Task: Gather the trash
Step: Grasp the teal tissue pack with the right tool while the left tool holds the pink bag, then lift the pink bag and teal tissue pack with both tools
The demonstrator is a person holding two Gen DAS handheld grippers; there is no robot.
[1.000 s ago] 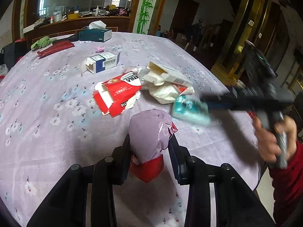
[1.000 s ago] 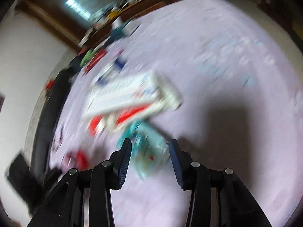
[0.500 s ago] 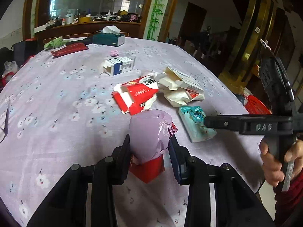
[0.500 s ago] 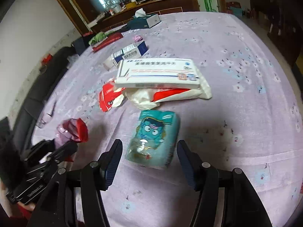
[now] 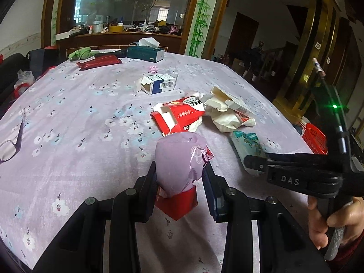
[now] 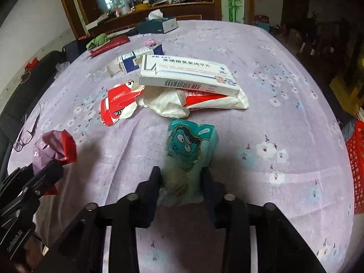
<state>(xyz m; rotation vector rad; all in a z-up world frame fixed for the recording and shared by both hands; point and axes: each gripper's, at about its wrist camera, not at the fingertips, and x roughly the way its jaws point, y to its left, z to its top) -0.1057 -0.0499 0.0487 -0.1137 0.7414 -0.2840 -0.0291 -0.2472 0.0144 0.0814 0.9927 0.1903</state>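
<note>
Holding a crumpled purple-and-red wrapper in my left gripper, jaws pinching it from both sides, wad sticking up between the fingers and lifted clear of the tablecloth. I'm keeping it low and near the table edge, probably so it's ready to carry off to a bin. Ahead on the cloth, more trash is lying loose: a torn red carton, a white crushed pack just beside it, a blue-white box farther back. My right gripper is coming in from the right, my hand on its handle, tips reaching onto a teal packet. A red basket is sitting past the table edge, likely the drop spot. Glasses at far left aren't trash, leaving them.

Right wrist view: I'm closing the right gripper on the teal packet, jaws narrow, pressing its near end from both sides; far end is looking slightly raised, but I can't tell if it's fully off the cloth. Gripping the short end because it's the part facing me. Behind it the white box is resting on the crushed pack, red carton touching that pile. Left gripper is showing at lower left with the wrapper. Basket is at the right edge, near, so a short swing should do.
</note>
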